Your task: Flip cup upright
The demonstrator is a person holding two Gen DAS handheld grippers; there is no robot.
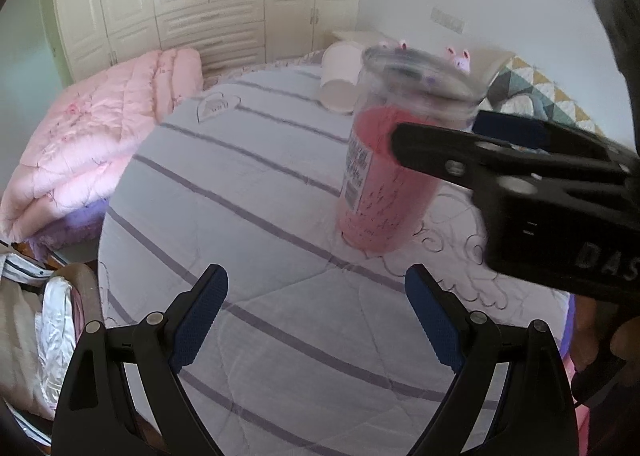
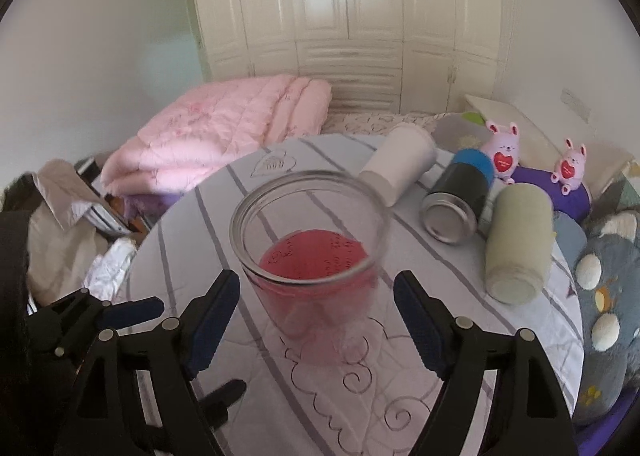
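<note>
A clear cup with a pink lower part [image 1: 384, 180] stands upright on the striped bed cover, mouth up; it also shows in the right wrist view [image 2: 316, 272], slightly blurred. My right gripper [image 2: 318, 320] is open, its fingers on either side of the cup without gripping it; it shows from the side in the left wrist view [image 1: 436, 140]. My left gripper [image 1: 316, 320] is open and empty, in front of the cup and to its left.
A white cup [image 2: 400, 164], a black and blue tumbler [image 2: 460, 196] and a pale green cup [image 2: 516, 240] lie on their sides behind. Two pink bunny toys [image 2: 504, 152], a plush toy [image 2: 608, 296] at right, a folded pink quilt [image 2: 216, 128] at left.
</note>
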